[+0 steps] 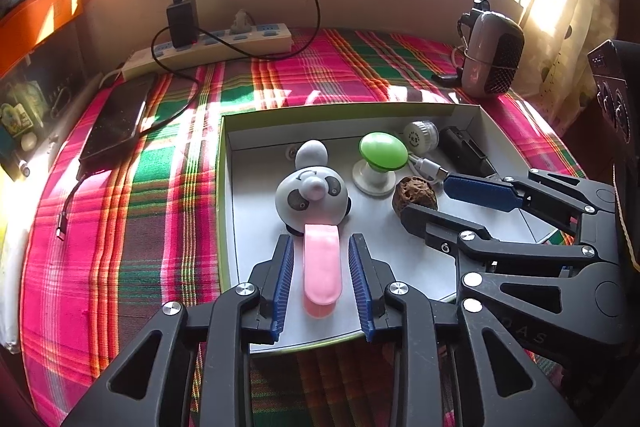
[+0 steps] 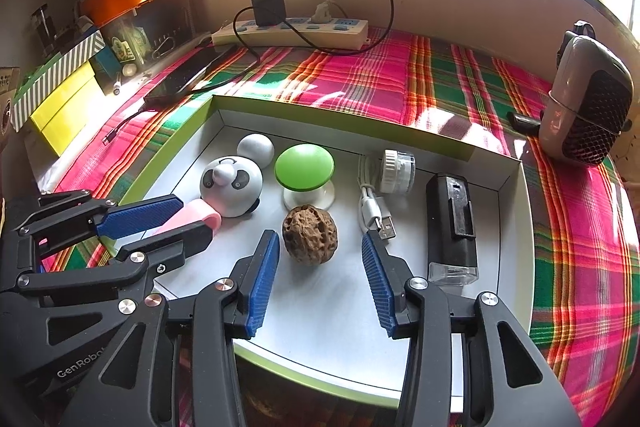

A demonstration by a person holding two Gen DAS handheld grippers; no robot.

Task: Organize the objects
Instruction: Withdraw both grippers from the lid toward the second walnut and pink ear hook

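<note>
Pink silicone, the tongue (image 1: pixel 321 269) of a panda toy (image 1: pixel 311 194), lies between the fingers of my left gripper (image 1: pixel 322 283); the blue pads stand apart from it on both sides, gripping nothing. My right gripper (image 2: pixel 318 273) is likewise parted, the walnut (image 2: pixel 310 233) resting loose just ahead of its tips. Both items sit inside the green-rimmed box (image 2: pixel 498 151) on the plaid cloth (image 2: pixel 440 75).

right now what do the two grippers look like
Both are alike: black plastic linkage frames with triangular cutouts and silver round screws, each with two jaws faced in ribbed blue pads. The left gripper shows white "GenRobot" lettering on its body in the right wrist view. The right gripper matches.
</note>
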